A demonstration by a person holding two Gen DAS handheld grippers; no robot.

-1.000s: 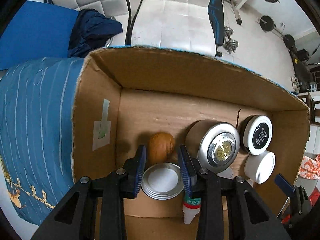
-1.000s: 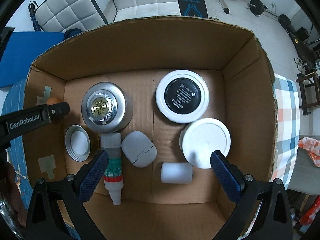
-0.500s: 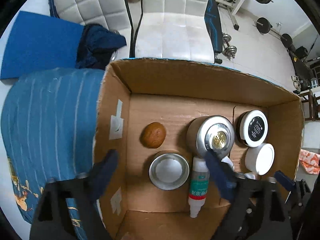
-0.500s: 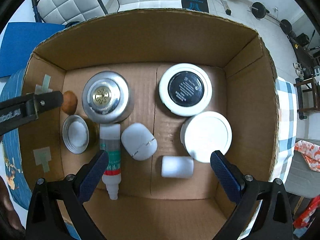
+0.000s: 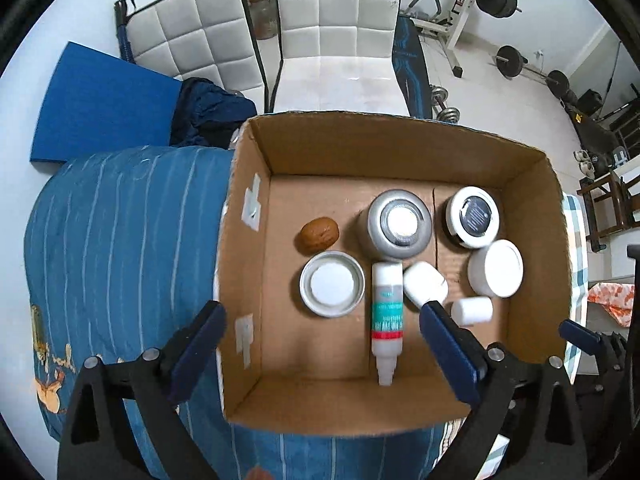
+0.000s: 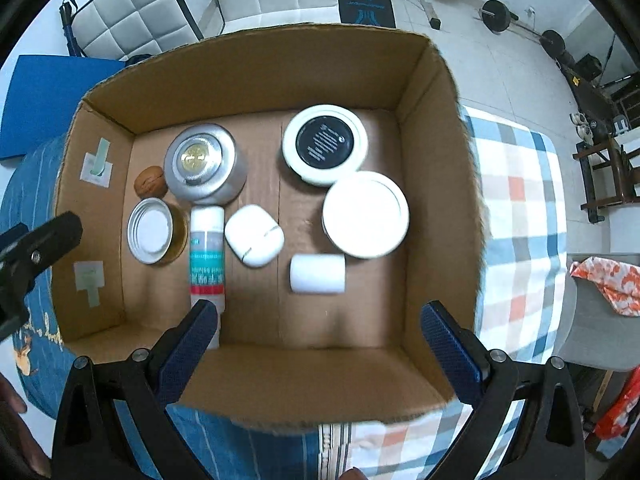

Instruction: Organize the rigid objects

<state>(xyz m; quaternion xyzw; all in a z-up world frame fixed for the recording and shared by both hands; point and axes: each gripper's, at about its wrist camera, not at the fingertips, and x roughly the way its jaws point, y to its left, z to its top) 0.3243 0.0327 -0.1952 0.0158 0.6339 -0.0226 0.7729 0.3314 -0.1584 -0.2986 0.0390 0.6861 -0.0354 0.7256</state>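
Cardboard box [image 5: 248, 320] of small items under the spread left gripper [image 5: 320, 336].
Walnut [image 5: 319, 235] lies at eleven o'clock of the metal lid [image 5: 332, 289], nearly touching.

1 cardboard box [image 6: 436, 184], mid-frame, w/ 8 items inside: 1 walnut [image 6: 151, 182], 1 silver tin [image 6: 204, 164], 1 open metal lid [image 6: 150, 230], 1 squeeze bottle [image 6: 206, 252], 1 white earbud case [image 6: 254, 235], 1 small white cylinder [image 6: 317, 274], 2 round white jars [image 6: 325, 143] [image 6: 365, 214], one black-topped. Upper frame: 2 white quilted chairs [image 5: 340, 12] [image 5: 200, 44].
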